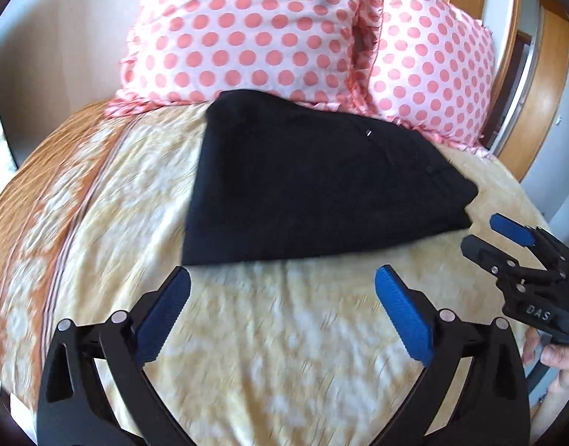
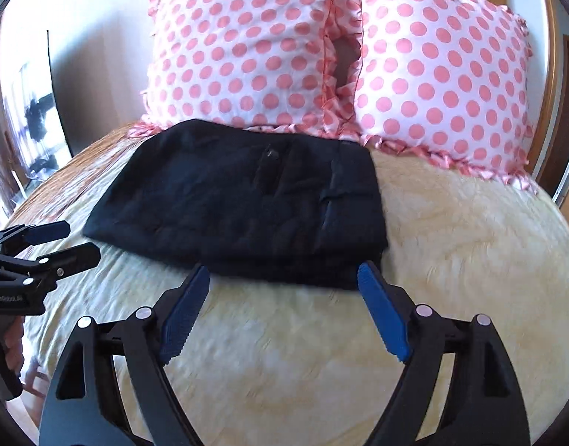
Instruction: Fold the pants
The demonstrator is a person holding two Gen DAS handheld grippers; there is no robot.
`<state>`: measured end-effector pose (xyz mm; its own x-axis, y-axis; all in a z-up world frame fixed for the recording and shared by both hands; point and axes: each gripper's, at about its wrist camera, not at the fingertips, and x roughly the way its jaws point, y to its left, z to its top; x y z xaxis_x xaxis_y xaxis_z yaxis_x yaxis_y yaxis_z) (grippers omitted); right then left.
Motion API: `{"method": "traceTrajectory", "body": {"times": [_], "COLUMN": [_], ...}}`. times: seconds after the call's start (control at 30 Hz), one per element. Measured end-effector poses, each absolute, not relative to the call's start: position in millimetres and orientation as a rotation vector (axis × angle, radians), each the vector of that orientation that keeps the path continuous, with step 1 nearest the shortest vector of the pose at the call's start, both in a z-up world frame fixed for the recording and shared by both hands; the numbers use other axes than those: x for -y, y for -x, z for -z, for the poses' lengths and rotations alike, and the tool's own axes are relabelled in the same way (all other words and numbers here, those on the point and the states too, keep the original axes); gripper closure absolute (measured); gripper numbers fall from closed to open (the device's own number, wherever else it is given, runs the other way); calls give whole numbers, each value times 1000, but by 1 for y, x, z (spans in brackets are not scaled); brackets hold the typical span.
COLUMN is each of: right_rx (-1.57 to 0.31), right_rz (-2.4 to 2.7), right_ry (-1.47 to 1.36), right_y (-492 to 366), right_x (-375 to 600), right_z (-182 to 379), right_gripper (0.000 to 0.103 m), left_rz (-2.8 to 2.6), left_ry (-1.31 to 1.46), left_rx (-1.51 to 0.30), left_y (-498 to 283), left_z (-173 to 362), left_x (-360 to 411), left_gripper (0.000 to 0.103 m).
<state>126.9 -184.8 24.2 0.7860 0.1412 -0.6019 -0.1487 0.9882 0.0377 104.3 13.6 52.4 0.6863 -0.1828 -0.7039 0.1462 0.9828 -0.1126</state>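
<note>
The pants are lying folded on the bed: soft, light, floppy. Both tools, left and right, are gaping wide, holding nothing; I'd pinch the thick edge at six o'clock.

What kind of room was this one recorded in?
Most likely a bedroom: two polka-dot pillows lean at the head of a bed with a patterned yellow bedspread, and the folded black pants lie on it.

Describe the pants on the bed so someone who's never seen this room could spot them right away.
Start at the bed with its pale yellow cover, and look toward the two pink-dotted pillows at its head. Right in front of them lie the pants, a flat folded bundle. They are the only plain black thing on the cover.
</note>
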Motion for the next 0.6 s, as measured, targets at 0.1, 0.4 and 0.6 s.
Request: {"method": "traceTrajectory", "body": {"times": [0.1, 0.4, 0.6], "right_rx": [-687, -680, -695], "right_rz": [-150, -77, -79], "right_ry": [-22, -64, -96], "right_y": [-116, -107, -106], "right_x": [178, 172, 171], "right_z": [-7, 4, 9], "right_gripper": [18, 1, 1], "left_rz": [148, 90, 71], "left_ry": [26, -28, -49], "left_rx": [-805, -819, -802], "left_y": [-87, -77, -76], "left_z": [-41, -21, -19], "left_x": [-16, -19, -14], "left_gripper": [3, 2, 2]}}
